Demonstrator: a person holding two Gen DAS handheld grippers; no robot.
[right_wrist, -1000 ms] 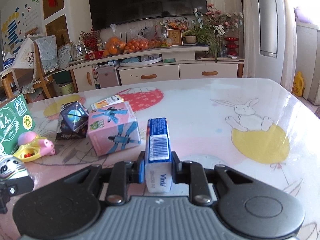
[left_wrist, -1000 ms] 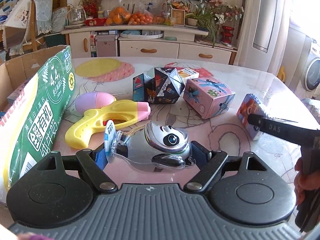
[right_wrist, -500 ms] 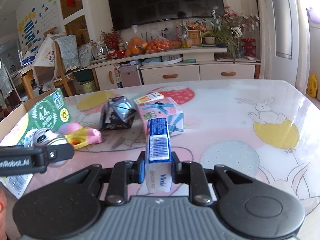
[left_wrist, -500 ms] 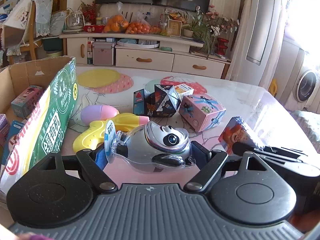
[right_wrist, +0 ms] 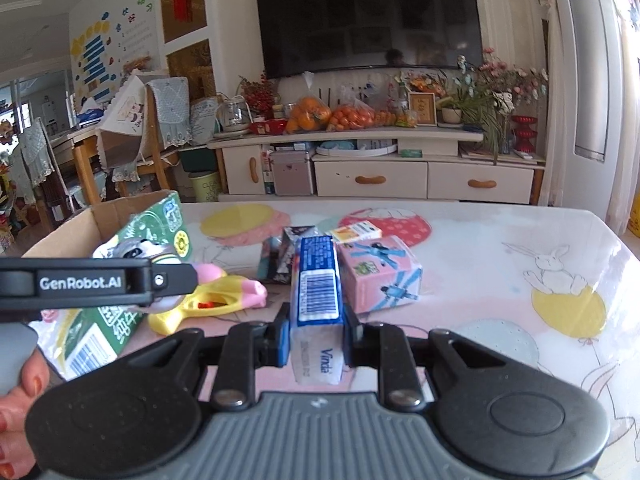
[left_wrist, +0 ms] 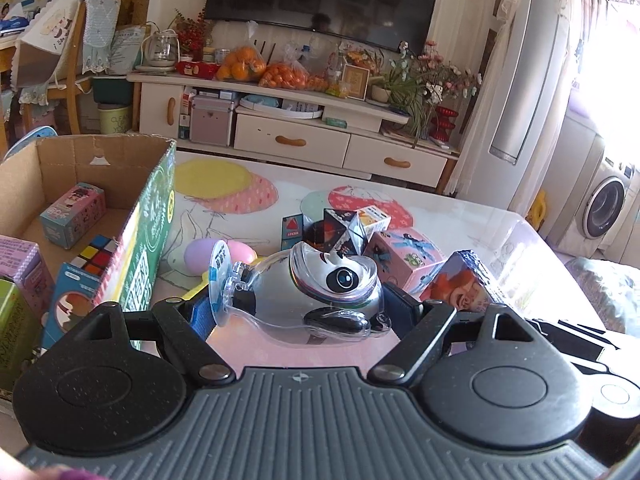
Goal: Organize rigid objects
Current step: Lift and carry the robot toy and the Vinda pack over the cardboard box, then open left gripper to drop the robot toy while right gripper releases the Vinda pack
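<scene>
The left gripper (left_wrist: 304, 312) is clamped on a silver panda toy in a clear plastic shell (left_wrist: 316, 292), carried clear of the table (left_wrist: 480, 224) just beside the cardboard box (left_wrist: 152, 216). The right gripper (right_wrist: 316, 332) has its jaws closed tight on a blue carton (right_wrist: 318, 280), which stands on its narrow edge between the pads, barcode upward, well off to the far side of the toys from the cardboard box. In the left wrist view that carton shows a cartoon face (left_wrist: 460, 284). Inside the cardboard box lie a pink figure box (left_wrist: 74, 214), a colour-cube puzzle (left_wrist: 96, 254) and more small cartons. Against the box's green outer wall rests a yellow and pink water pistol (right_wrist: 212, 300). Further from the box sit a dark folded-geometry puzzle (left_wrist: 340, 232), a small white and orange carton (right_wrist: 356, 232) and a pink gift cube (right_wrist: 380, 272). A hand with painted nails (right_wrist: 20, 400) holds the left gripper's handle.
</scene>
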